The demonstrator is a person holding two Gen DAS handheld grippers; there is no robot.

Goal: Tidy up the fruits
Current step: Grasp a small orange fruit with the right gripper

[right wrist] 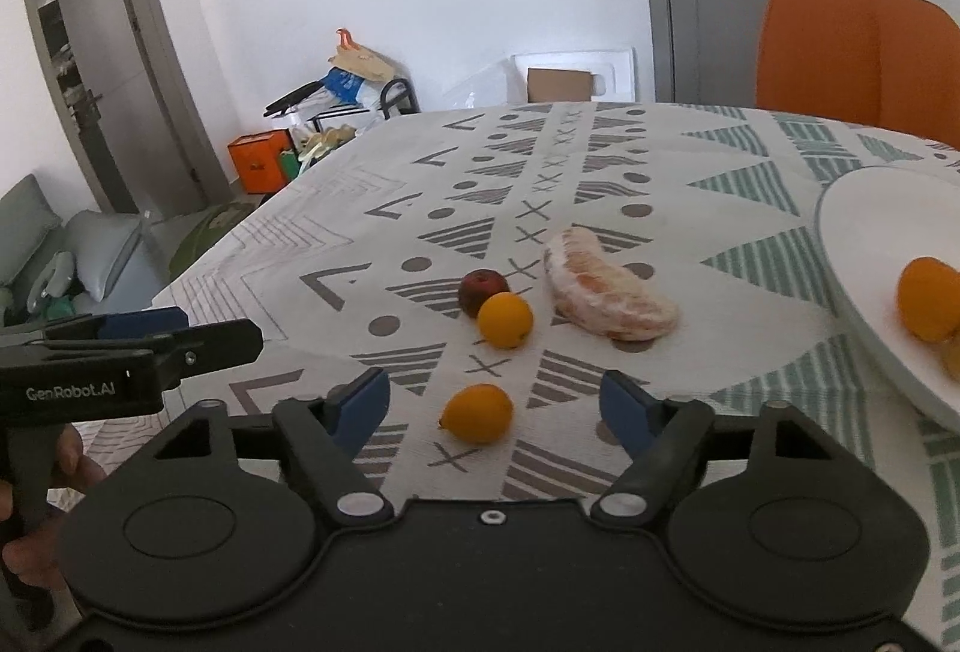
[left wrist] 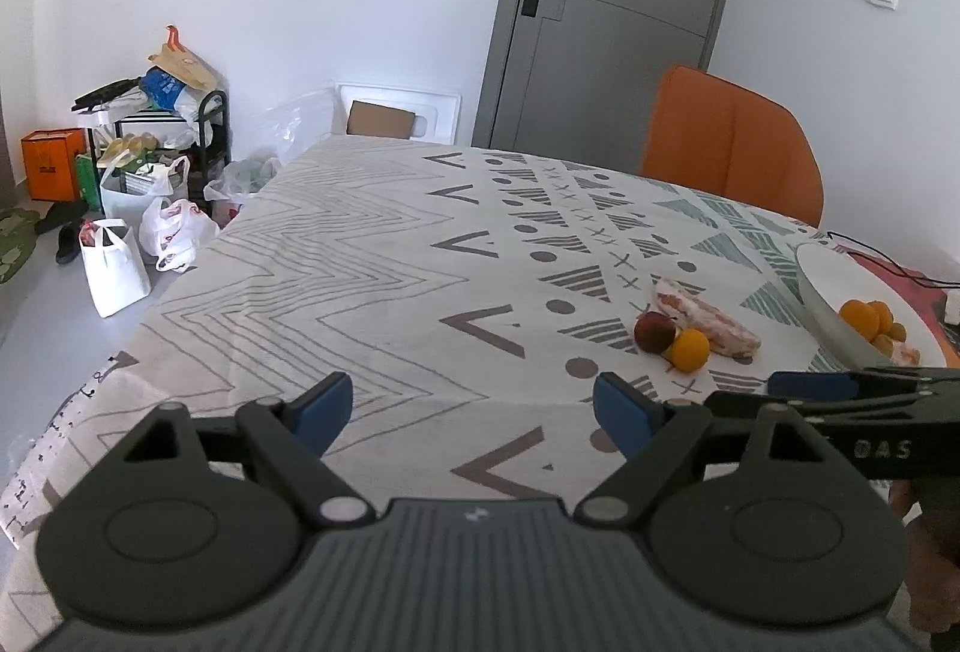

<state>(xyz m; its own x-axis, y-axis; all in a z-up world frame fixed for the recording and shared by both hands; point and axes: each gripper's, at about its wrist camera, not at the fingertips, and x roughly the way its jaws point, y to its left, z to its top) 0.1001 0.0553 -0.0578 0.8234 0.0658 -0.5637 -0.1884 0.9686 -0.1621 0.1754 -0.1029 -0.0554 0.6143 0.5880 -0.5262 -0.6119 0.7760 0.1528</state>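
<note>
Right gripper [right wrist: 495, 406] tilted down, fingers apart around small orange fruit [right wrist: 477, 412], not touching; left gripper [left wrist: 474, 409] fingers wide, empty.

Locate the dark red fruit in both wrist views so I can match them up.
Left wrist view: the dark red fruit lies right of centre on the tablecloth, touching a small orange fruit on its right.
Right wrist view: it lies near centre, partly behind that same orange fruit.
Shared landmark: the peeled citrus segment, just right of the pair in both.
</note>
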